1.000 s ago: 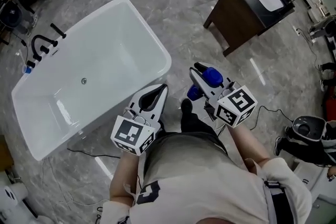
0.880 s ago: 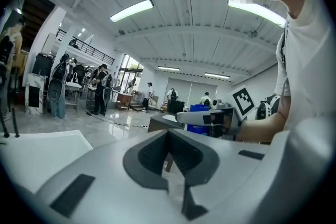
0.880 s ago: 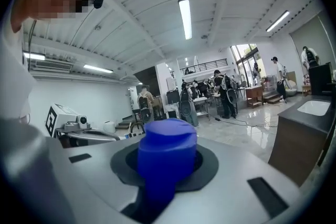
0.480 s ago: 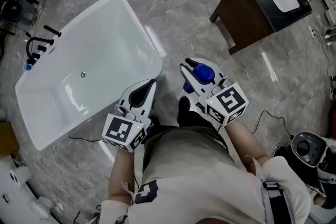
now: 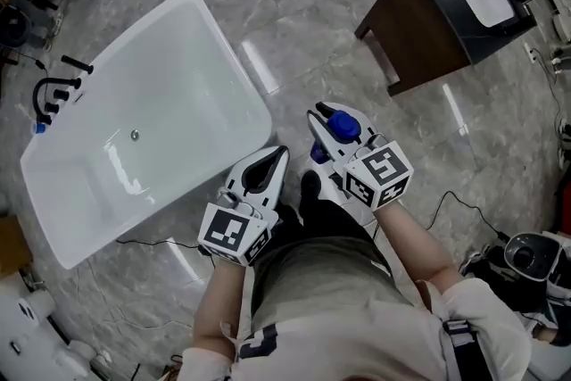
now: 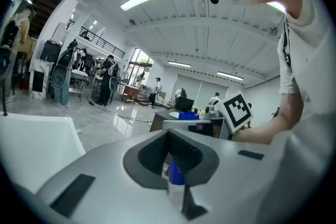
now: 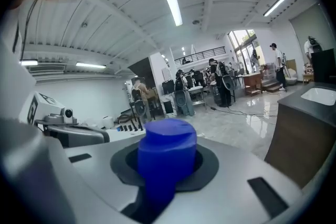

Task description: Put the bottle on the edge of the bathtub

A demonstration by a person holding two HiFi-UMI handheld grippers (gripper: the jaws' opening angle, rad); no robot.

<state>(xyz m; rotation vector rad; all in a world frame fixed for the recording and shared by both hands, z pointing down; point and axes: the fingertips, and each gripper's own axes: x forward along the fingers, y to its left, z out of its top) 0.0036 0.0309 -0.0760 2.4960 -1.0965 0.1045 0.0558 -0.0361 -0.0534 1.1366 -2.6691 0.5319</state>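
Observation:
The white bathtub (image 5: 239, 58) stands on the grey marble floor at the left of the head view; its near corner is just left of my grippers. My right gripper (image 5: 335, 116) is shut on a bottle with a blue cap (image 5: 344, 128), held upright over the floor to the right of the tub. The right gripper view is filled by that cap (image 7: 167, 155) between the dark pads. My left gripper (image 5: 278, 154) hovers beside the tub's corner, jaws together and holding nothing. From the left gripper view (image 6: 169, 135), the bottle's cap (image 6: 189, 115) shows at the right.
A dark wooden vanity with a white basin (image 5: 437, 22) stands at the upper right. Black tap fittings (image 5: 49, 94) rise at the tub's far left side. Cables (image 5: 451, 201) trail over the floor, and a round machine (image 5: 526, 259) sits at the lower right.
The tub has slid left and slightly down in the head view. My left gripper has moved right, nearer the right one. The right gripper keeps the bottle.

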